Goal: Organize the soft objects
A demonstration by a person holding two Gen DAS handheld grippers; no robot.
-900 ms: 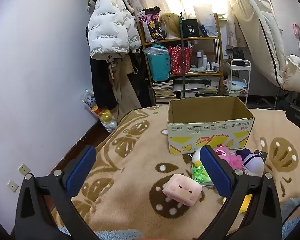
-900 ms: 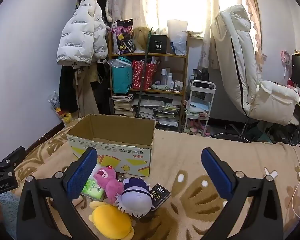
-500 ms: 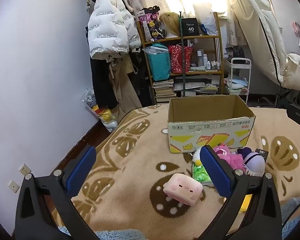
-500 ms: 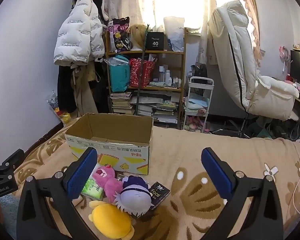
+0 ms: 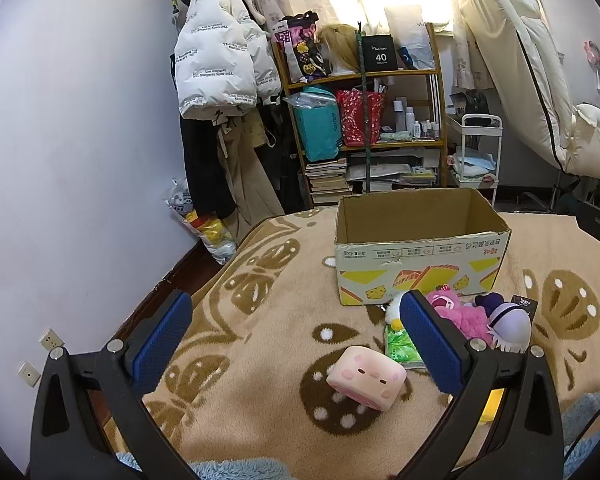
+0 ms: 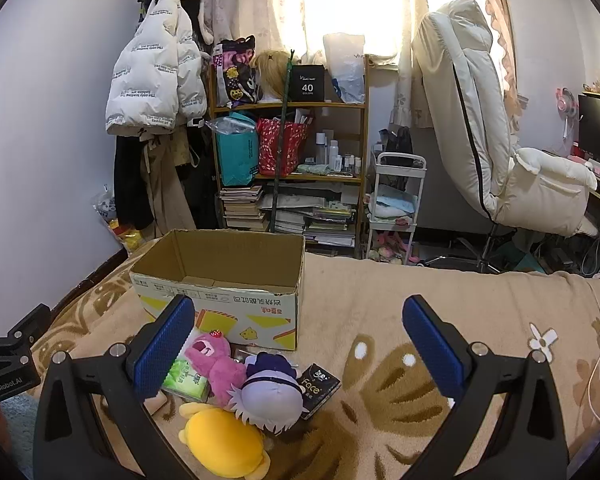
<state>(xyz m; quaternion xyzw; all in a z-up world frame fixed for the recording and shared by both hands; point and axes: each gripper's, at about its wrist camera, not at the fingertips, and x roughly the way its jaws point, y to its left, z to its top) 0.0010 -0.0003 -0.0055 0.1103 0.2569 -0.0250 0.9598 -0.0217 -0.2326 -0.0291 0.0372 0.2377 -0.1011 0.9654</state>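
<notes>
The left hand-held gripper [image 5: 290, 338] is spread wide and holds nothing. It hangs over a tan blanket [image 5: 260, 280] with brown shapes on it. Between its blue pads [image 5: 162, 340] sits a pink square pig toy [image 5: 366, 378], lying on the blanket closer to the right pad.

Just to the right of the pig is a green tissue pack [image 5: 400, 346]. Next comes a pink plush bear [image 5: 458, 312] with a strawberry on its head, and touching it is a round plush head with purple hair [image 5: 508, 322]. A small black pack [image 5: 524, 303] lies behind that head. A yellow plush toy [image 6: 222, 438] lies in front of the bear and the purple head.

Behind all the toys stands an open cardboard box [image 5: 420, 248] with yellow pictures on its side. The toys lie just in front of it.

The right hand-held gripper [image 6: 298, 348] is also spread wide and holds nothing. The toy pile sits by its left pad [image 6: 164, 350], and only blanket shows by its right pad.

Far back there is a white puffy coat [image 6: 154, 76] hanging on the wall, a wooden shelf [image 6: 292, 140] full of bags and books, and a big white chair [image 6: 496, 128].
</notes>
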